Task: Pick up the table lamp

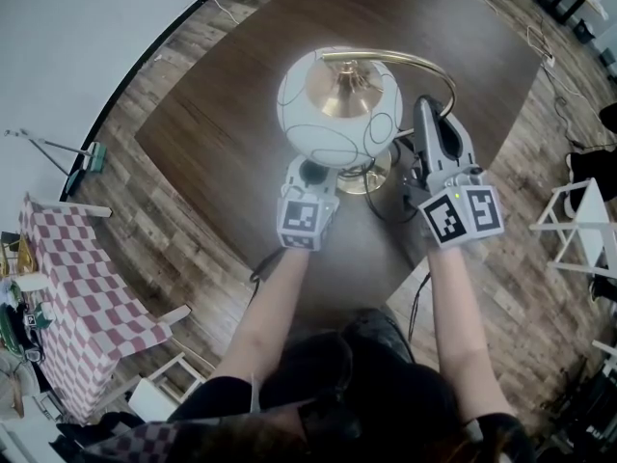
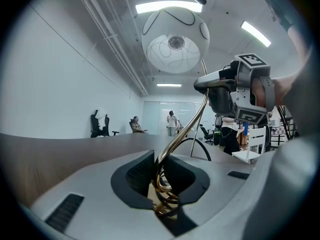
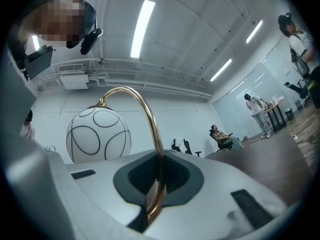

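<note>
The table lamp has a white globe shade (image 1: 339, 104) with black line circles, an arched brass stem (image 1: 424, 64) and a brass base (image 1: 371, 174) on the dark wooden table (image 1: 222, 114). My left gripper (image 1: 321, 169) reaches under the globe, and in the left gripper view it (image 2: 162, 184) is shut on the coiled brass foot of the stem (image 2: 165, 196). My right gripper (image 1: 424, 116) stands to the right of the globe. Its own view shows it (image 3: 157, 184) shut on the upright part of the stem (image 3: 150, 119), with the globe (image 3: 98, 134) to the left.
A black cable (image 1: 386, 203) runs across the table by the base. A table with a checked cloth (image 1: 77, 297) stands at the left, white chairs (image 1: 578, 225) at the right, a mop (image 1: 87, 157) by the wall. People (image 2: 171, 121) are far off.
</note>
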### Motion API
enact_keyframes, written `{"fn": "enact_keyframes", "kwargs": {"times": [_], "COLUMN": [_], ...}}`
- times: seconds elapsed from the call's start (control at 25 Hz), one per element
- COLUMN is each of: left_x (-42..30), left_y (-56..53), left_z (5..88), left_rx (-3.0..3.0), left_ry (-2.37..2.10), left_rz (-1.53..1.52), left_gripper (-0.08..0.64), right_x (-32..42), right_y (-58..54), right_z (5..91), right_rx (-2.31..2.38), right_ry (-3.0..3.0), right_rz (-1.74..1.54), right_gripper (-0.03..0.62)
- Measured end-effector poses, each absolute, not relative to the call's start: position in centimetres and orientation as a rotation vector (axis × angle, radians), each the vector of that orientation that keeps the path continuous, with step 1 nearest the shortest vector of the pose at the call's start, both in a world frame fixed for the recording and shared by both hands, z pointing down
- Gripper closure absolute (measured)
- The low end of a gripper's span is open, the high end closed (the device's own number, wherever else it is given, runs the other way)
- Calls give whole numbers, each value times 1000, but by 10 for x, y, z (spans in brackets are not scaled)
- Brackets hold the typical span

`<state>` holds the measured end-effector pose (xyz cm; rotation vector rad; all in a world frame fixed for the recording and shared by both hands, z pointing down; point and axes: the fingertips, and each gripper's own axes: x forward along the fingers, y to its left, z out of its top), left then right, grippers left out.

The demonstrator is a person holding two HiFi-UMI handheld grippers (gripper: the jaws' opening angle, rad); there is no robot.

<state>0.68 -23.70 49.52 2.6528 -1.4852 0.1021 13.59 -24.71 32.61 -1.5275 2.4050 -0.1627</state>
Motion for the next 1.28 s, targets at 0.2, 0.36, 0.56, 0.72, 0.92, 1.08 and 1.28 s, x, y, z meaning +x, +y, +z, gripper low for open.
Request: {"fn": "enact_keyframes", "kwargs": {"times": [0.2, 0.36, 0.56, 0.72, 0.92, 1.08, 1.28], "left_x": [7, 4, 5, 5, 5, 6, 4], "left_y": [-235, -235, -232, -232, -232, -232, -230], "left_z": [497, 494, 495, 494, 492, 488, 482], "left_rx": [2647, 2640, 2637, 2639, 2641, 2644, 2649], "left_ry": [-1463, -1465, -1471, -1470, -1476, -1481, -1484], "left_rz": [104, 99, 100, 103, 104, 102, 92], "left_gripper": [497, 497, 497, 497, 497, 497, 497], "right_x": [135, 132, 132, 132, 131, 131, 130], "right_y": [-246, -246, -239, -238, -237, -233, -229], "right_z": [326, 322, 319, 317, 313, 308, 303], "right_rx": [-1535, -1526, -1494, -1482, -1471, -1459, -1455], "right_ry": [2405, 2405, 2399, 2390, 2389, 2390, 2381], "right_rz": [-172, -171, -156, -152, -141, -128, -116], "right_gripper": [595, 595, 595, 595, 595, 595, 595]}}
